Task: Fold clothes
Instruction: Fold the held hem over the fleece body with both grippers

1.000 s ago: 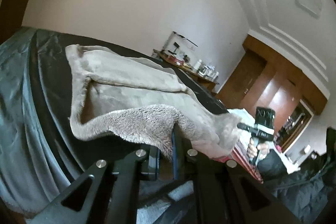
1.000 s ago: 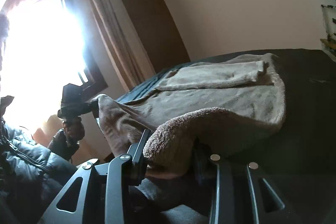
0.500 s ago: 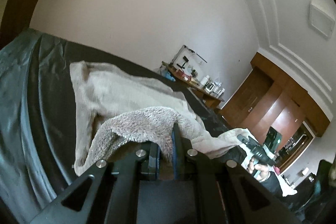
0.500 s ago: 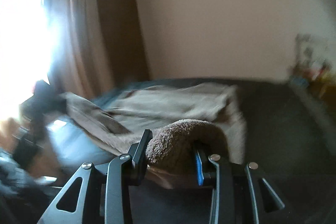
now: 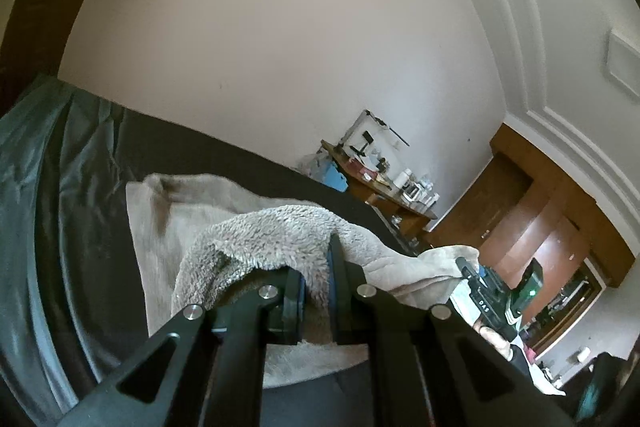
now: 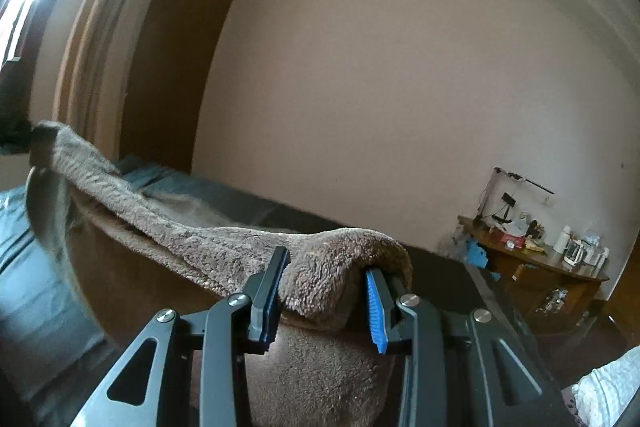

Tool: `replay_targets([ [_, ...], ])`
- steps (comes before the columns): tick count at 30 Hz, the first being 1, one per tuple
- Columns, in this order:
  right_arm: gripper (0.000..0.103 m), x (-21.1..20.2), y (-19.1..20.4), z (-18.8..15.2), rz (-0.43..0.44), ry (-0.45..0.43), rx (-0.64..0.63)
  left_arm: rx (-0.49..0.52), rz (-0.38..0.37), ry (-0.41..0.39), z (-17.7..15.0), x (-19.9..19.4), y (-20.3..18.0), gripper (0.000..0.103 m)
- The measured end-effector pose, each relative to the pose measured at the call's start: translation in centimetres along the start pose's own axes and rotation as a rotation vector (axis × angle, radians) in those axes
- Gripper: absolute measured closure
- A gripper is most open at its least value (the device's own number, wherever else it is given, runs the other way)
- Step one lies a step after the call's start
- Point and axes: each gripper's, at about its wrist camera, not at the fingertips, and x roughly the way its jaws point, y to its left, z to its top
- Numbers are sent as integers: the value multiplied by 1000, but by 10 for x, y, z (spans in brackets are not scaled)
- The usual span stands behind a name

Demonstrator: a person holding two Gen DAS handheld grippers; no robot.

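A beige fleece garment lies on the dark bed cover, its near edge lifted and carried over the rest. My left gripper is shut on a fluffy corner of it. My right gripper is shut on the other corner of the garment, a thick bunch of fleece between the blue pads. The held edge stretches between the two grippers. The right gripper also shows in the left wrist view, at the lower right, with the cloth running to it.
A wooden side table with bottles and clutter stands by the far wall, right of the bed. A brown door and a curtain are at the left. Wooden wardrobe doors stand at the right. A teal sheet covers the bed's left side.
Both grippers have lifted and carried the held edge forward over the garment. Less of the flat garment shows now, and the views have tilted up towards the wall.
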Motion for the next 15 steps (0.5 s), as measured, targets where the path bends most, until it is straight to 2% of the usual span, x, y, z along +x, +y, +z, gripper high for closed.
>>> replay_targets([
  [7,66,68,9,30,-63,-10,-25,-53,53,-7,38,38,29,93],
  [15,66,160,15,41,-88,79,30,-139,112,39,67,97,75,93],
])
